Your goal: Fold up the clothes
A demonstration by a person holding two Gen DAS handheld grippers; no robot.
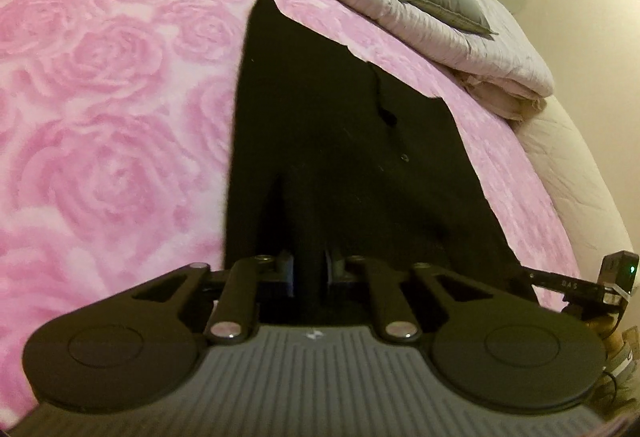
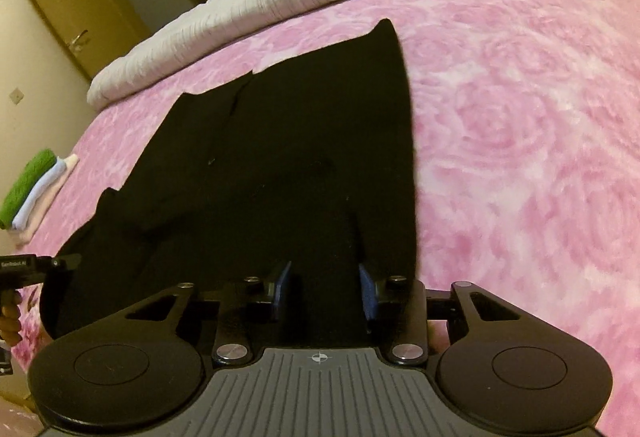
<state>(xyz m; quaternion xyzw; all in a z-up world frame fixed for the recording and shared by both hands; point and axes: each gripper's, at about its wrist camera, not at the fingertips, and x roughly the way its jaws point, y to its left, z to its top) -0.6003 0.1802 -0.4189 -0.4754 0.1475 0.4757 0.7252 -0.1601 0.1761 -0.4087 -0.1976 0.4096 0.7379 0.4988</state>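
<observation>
Black garment (image 1: 340, 141), seemingly gripped both sides

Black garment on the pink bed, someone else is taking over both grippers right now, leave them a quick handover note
Left gripper: shut on the near edge of the black garment.
Right gripper: fabric sits between its blue pads, but a gap shows, so I cannot tell whether it grips.
The garment lies spread out on the pink rose blanket, far end pointing toward the rolled white duvet.
Done: a folded stack (green, blue, pale pink) sits at the bed's edge.
Left: no fold is visible in the black garment yet; probably bring the near edge over to the far end, then add it to the stack.
</observation>
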